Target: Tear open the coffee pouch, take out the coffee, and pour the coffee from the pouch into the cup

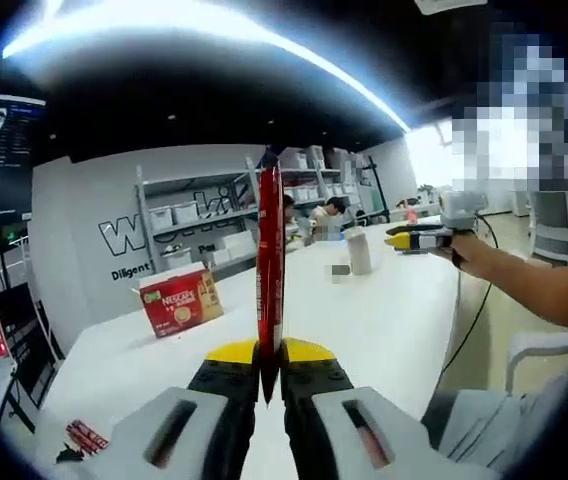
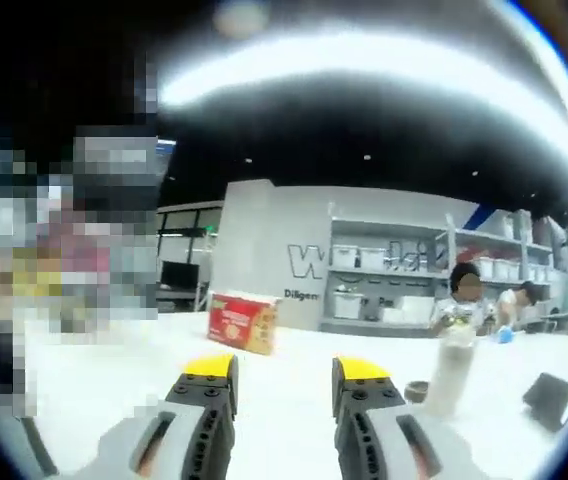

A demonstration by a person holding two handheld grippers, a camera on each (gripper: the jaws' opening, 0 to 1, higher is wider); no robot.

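Standing upright, coffee pouch [image 1: 269, 270] pinched between left gripper [image 1: 270, 372] jaws.

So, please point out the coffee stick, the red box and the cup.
coffee stick [image 1: 269, 270], left gripper view, middle of the red stick.
red box [image 1: 181, 302], left gripper view, front face.
cup [image 2: 451, 370], right gripper view, side wall.
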